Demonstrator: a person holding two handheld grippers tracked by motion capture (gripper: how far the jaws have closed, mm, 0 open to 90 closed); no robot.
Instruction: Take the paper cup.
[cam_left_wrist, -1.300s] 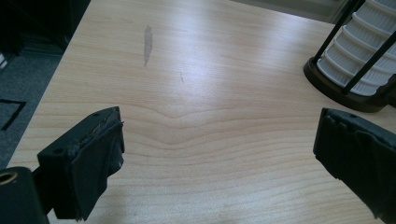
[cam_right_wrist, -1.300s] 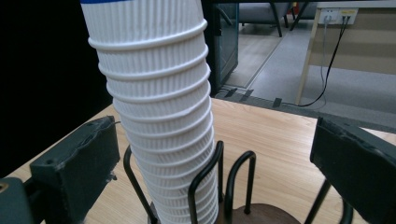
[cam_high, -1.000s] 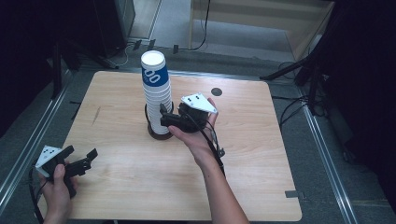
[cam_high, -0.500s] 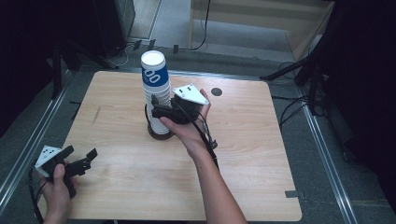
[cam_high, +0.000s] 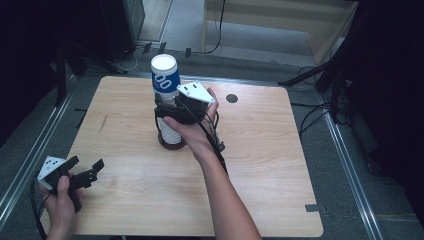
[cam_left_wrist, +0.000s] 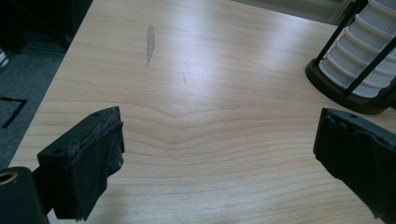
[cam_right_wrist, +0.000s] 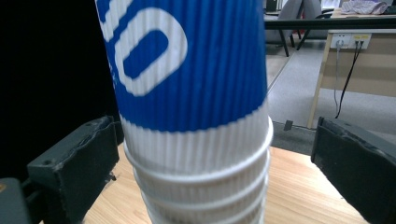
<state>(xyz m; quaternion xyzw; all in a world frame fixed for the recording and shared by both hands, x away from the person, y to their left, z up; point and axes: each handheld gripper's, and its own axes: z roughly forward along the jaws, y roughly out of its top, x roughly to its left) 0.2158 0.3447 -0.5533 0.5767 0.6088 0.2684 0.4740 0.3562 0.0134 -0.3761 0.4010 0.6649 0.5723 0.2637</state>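
A tall stack of ribbed paper cups (cam_high: 167, 95), upside down, stands in a black wire holder (cam_high: 170, 142) at the table's middle. The top cup (cam_right_wrist: 187, 60) is blue with white lettering; the ones beneath (cam_right_wrist: 205, 186) show white rims. My right gripper (cam_high: 167, 107) is open, one jaw on each side of the stack just below the top cup, not touching it. My left gripper (cam_high: 85, 172) hovers open over the near left corner of the table, nothing between its jaws. The holder's base (cam_left_wrist: 355, 93) appears at the upper right of the left gripper view.
The wooden table (cam_high: 270, 160) has a dark round hole (cam_high: 231, 98) near its far edge and a grey smear (cam_left_wrist: 150, 39) on the left side. Metal rails (cam_high: 350, 165) run along both sides. Cables (cam_high: 320, 115) lie on the floor to the right.
My right gripper has moved left, closer onto the cup stack, so its jaws now straddle it. The left gripper has stayed in place.
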